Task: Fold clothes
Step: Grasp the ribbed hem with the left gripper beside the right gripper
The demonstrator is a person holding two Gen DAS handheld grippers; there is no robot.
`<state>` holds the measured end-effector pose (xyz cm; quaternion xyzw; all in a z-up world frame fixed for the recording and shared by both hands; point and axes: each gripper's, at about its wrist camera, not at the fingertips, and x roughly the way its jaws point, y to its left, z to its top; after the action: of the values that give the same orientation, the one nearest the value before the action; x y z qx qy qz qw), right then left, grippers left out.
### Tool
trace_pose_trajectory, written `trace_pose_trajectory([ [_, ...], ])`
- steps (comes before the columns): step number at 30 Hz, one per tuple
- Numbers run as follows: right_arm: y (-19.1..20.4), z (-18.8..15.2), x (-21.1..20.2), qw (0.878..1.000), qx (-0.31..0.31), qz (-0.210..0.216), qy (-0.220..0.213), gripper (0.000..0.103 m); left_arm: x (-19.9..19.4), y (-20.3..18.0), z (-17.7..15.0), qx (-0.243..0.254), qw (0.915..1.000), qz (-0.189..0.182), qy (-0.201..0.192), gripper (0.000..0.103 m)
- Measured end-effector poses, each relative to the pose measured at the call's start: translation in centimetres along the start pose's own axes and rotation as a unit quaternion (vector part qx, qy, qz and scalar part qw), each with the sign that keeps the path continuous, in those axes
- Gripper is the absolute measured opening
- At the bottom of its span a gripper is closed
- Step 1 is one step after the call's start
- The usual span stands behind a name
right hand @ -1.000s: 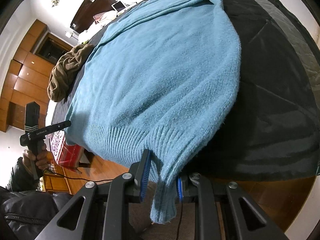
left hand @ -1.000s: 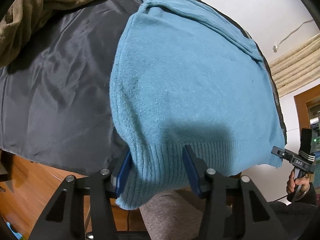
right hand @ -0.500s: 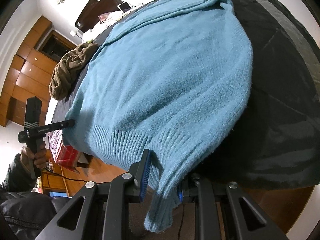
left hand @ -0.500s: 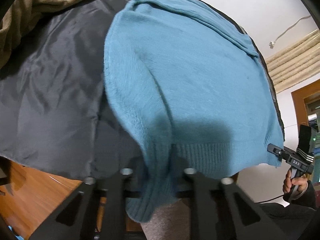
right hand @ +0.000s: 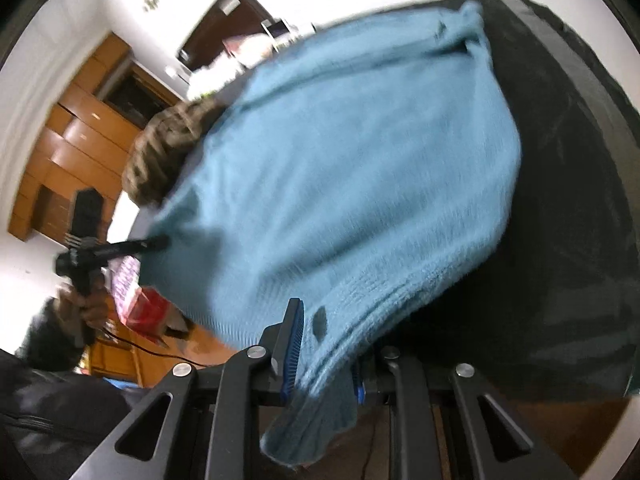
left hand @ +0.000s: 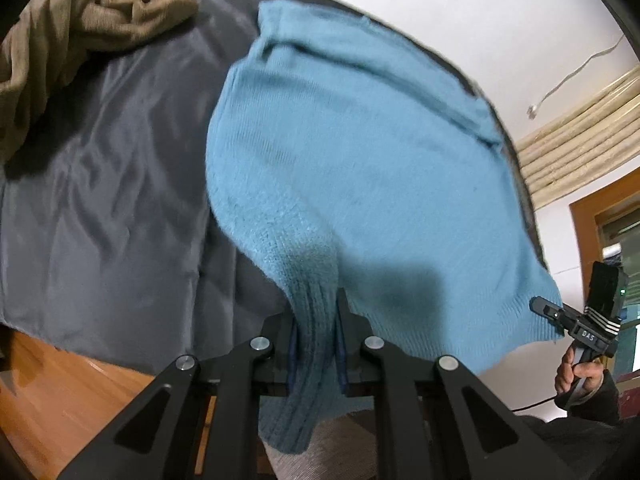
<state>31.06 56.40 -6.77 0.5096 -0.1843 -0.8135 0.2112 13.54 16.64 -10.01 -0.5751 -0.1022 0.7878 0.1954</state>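
The blue sweater (left hand: 360, 168), spread on the dark bedcover (left hand: 100, 200), is being gripped at its ribbed hem by the left gripper (left hand: 316, 344) and right gripper (right hand: 324, 364) (both clamped on knit), seemingly for folding the hem toward the collar.

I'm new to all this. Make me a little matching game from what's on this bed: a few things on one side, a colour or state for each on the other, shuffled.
Things:
1. sweater
2. crumpled garment
3. bed cover
4. left tool

Descriptions:
A. dark grey, spread out
B. clamped on a ribbed hem
C. light blue, lying flat
D. brown, in a heap

Pairs: 1-C, 2-D, 3-A, 4-B
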Motion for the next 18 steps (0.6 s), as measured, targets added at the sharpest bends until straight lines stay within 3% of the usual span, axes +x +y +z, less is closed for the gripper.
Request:
trace_pose_trajectory([
  [13,2.0,7.0,-4.9,0.993,-0.052,-0.002,-0.106,0.023,-5.2,-0.6,6.9,-0.026,0.9951,-0.068,-0.067,0.016],
  [18,1.6,8.7,-3.5,0.996,-0.047,0.005,-0.078,0.023,-5.0,-0.9,9.2,-0.022,0.9949,-0.076,-0.063,0.016],
])
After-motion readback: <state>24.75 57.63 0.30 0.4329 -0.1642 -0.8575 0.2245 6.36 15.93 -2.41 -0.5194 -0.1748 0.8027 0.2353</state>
